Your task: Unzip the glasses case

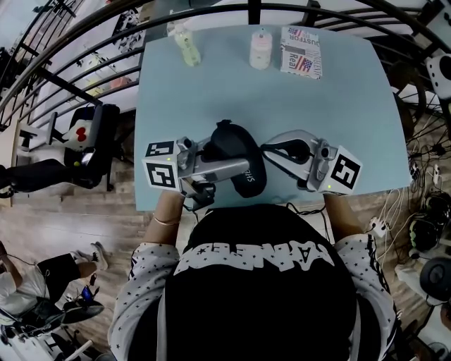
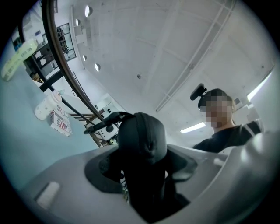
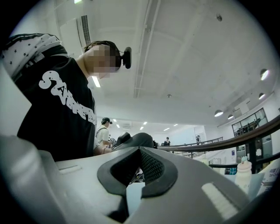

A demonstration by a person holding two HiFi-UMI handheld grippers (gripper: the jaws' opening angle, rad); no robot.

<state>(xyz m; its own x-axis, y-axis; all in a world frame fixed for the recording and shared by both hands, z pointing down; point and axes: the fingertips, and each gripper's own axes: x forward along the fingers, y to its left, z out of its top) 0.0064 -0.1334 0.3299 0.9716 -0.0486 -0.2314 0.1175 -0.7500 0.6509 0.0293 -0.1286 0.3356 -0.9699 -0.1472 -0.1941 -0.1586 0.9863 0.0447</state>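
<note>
A black glasses case (image 1: 236, 151) is held above the near edge of the light blue table (image 1: 317, 120). My left gripper (image 1: 220, 158) comes in from the left and is shut on it. In the left gripper view the case (image 2: 142, 135) stands upright between the jaws of the left gripper (image 2: 142, 164). My right gripper (image 1: 268, 149) points left, its jaws shut and their tips at the case's right side. In the right gripper view the pads of the right gripper (image 3: 140, 151) meet, with the case (image 3: 133, 141) just beyond. No zipper pull shows between them.
At the table's far edge stand a pale green bottle (image 1: 187, 48), a small whitish bottle (image 1: 261, 51) and a printed packet with a flag (image 1: 301, 51). A black railing (image 1: 254, 10) curves behind the table. Cables and gear lie on the floor at right.
</note>
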